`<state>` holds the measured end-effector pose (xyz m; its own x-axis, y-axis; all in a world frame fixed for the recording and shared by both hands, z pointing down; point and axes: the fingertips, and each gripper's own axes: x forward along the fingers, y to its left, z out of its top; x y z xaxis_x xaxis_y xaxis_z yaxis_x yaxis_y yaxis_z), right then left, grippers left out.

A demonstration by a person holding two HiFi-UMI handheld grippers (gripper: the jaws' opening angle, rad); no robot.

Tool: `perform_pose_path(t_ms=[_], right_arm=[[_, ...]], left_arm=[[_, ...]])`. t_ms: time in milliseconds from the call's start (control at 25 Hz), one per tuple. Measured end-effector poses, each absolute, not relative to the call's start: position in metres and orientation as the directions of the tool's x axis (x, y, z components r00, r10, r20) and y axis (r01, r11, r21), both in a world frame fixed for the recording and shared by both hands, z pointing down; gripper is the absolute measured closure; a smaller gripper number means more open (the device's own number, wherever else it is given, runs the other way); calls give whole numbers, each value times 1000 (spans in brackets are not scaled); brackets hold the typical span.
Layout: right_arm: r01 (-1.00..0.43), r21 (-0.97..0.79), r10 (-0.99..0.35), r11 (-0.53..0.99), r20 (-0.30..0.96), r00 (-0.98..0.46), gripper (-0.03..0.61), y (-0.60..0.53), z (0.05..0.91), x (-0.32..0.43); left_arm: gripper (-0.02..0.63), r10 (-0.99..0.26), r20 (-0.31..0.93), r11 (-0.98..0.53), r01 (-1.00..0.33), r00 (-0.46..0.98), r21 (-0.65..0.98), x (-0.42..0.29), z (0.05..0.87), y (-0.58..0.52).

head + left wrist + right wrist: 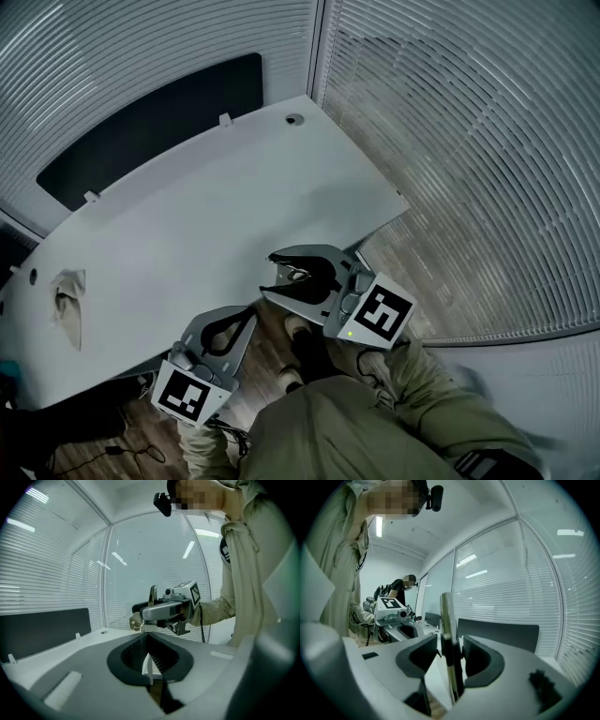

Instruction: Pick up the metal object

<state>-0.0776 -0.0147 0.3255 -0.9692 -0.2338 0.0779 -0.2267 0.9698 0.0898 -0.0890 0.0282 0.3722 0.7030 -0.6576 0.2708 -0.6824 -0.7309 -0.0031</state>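
The metal object (446,616) is a thin, flat, shiny strip standing upright between the black pads of my right gripper (449,644), which is shut on it. In the head view the right gripper (279,274) hovers over the near edge of the white table (206,216), with the metal object (295,274) glinting at its jaws. From the left gripper view the metal object (153,596) sticks up out of the right gripper (140,620), clear of the table. My left gripper (249,317) hangs lower left, off the table edge, shut with nothing in it.
A crumpled beige cloth (67,300) lies at the table's left end. A dark panel (150,127) stands behind the table and a cable hole (294,119) marks its far corner. Slatted blinds (469,141) wall the right side. Another person (408,581) stands in the background.
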Motion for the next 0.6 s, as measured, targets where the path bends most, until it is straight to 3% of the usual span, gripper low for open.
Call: perform_pose_path(t_ms=[600], right_arm=[[-246, 79, -249, 966, 37, -968, 399, 59, 302, -16]], left_arm=[[611, -667, 259, -727, -686, 699, -21, -45, 354, 89]])
